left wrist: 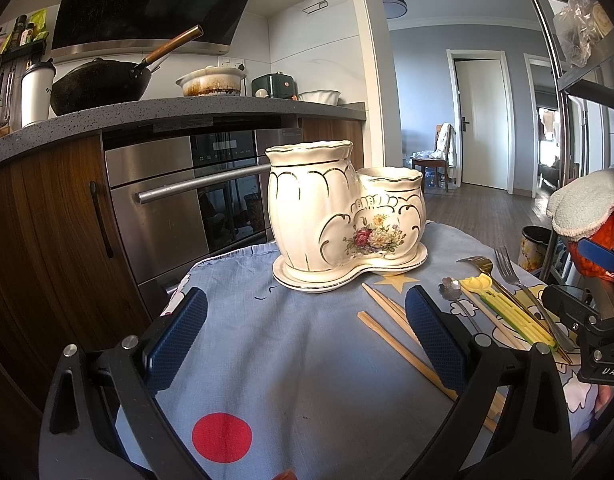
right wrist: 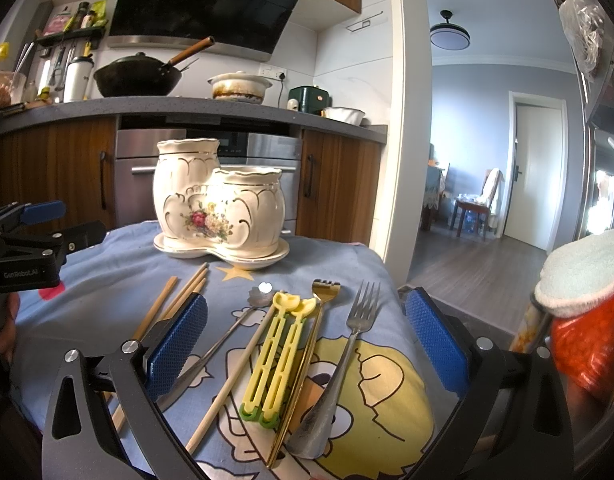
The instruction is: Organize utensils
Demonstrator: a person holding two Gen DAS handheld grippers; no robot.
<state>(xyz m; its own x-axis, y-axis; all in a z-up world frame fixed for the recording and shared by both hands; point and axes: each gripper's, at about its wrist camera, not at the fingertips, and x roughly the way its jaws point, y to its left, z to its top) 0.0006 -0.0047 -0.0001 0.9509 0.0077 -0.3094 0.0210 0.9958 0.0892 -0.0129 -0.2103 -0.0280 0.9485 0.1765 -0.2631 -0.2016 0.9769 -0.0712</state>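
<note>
A cream ceramic holder with two cups and a flower print stands on the blue cloth. Near it lie wooden chopsticks, a flower-headed spoon, yellow training chopsticks, a gold fork and a silver fork. My left gripper hovers open before the holder, its right finger over the wooden chopsticks. My right gripper is open above the yellow chopsticks and forks, holding nothing.
The cloth-covered table ends near the oven and cabinets. A counter with a wok and pot sits behind. A towel-covered orange object stands at the right edge. A hallway opens to the right.
</note>
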